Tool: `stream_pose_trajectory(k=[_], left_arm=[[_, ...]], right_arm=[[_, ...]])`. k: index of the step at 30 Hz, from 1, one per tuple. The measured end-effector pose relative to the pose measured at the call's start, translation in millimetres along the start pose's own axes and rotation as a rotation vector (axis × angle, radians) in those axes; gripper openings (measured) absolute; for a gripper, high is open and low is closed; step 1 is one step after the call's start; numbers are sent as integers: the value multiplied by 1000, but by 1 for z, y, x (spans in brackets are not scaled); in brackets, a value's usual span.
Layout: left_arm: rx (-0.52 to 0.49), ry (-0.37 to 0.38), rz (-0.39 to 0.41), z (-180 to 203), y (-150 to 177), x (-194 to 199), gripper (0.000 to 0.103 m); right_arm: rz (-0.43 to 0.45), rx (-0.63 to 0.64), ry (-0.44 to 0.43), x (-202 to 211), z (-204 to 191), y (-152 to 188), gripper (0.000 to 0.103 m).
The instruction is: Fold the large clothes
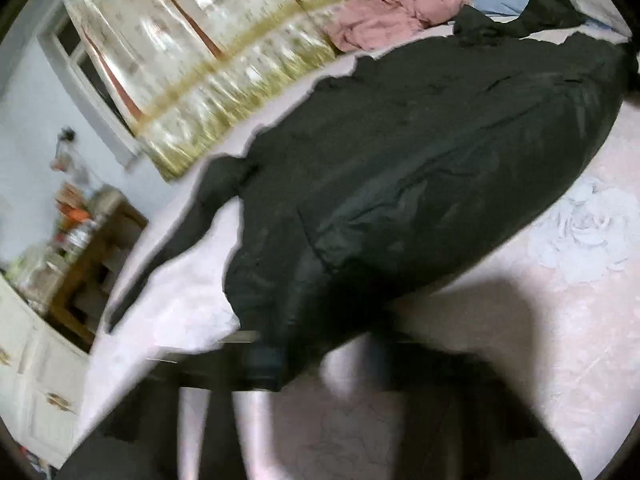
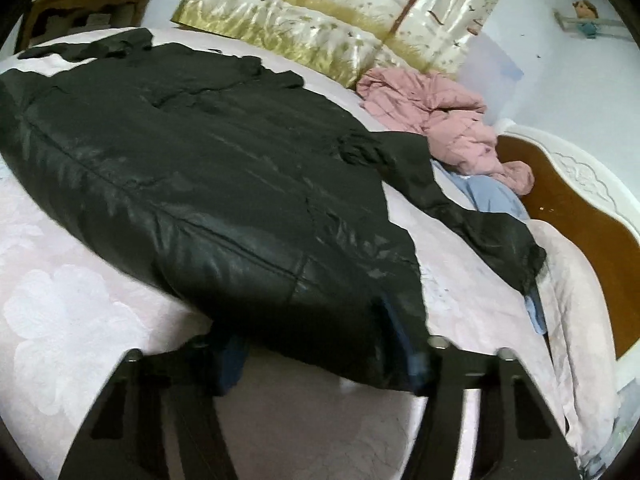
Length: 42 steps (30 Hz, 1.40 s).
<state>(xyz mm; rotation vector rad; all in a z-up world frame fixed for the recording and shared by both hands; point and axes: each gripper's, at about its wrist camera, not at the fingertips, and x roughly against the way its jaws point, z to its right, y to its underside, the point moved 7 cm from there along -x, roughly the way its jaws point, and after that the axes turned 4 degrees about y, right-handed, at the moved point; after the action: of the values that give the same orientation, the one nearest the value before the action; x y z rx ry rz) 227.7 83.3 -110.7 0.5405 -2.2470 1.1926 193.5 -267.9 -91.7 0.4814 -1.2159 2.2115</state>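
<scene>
A large black padded coat [image 1: 400, 160] lies spread flat on the pink bed sheet [image 1: 560, 320]. In the left wrist view its near hem corner hangs between the blurred fingers of my left gripper [image 1: 322, 354]; the blur hides whether the pads press on it. One black sleeve [image 1: 160, 256] trails toward the bed's edge. In the right wrist view the coat [image 2: 180, 160] fills the middle, and its hem sits between the spread fingers of my right gripper [image 2: 324, 360], the blue pads at either side of the fabric. The other sleeve [image 2: 480, 232] stretches toward the headboard.
A crumpled pink jacket [image 2: 432, 120] and a light blue garment [image 2: 492, 196] lie beyond the coat near the brown and white headboard [image 2: 580, 208]. Patterned pillows [image 2: 320, 28] line the far side. A wooden nightstand [image 1: 88, 272] and a white cabinet [image 1: 40, 380] stand beside the bed.
</scene>
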Motion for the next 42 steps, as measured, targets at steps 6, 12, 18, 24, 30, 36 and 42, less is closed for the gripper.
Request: stream_pose_trajectory(k=[6, 12, 18, 24, 30, 36, 42], left_arm=[[131, 87, -8, -11, -6, 35, 6], [278, 309, -59, -6, 15, 108, 5], [351, 396, -125, -14, 17, 122, 17], [367, 314, -60, -37, -16, 104, 40], [454, 364, -66, -75, -50, 48, 48], [566, 383, -137, -86, -51, -24, 50], [615, 411, -136, -81, -44, -69, 54]], right_arm=[[28, -68, 15, 18, 11, 1, 8], [10, -181, -123, 72, 38, 21, 7], [-2, -182, -184, 109, 51, 32, 7], [14, -200, -162, 86, 63, -10, 28], [-37, -235, -252, 20, 71, -62, 47], [-88, -281, -373, -46, 60, -85, 47], [-142, -300, -337, -89, 49, -79, 60]])
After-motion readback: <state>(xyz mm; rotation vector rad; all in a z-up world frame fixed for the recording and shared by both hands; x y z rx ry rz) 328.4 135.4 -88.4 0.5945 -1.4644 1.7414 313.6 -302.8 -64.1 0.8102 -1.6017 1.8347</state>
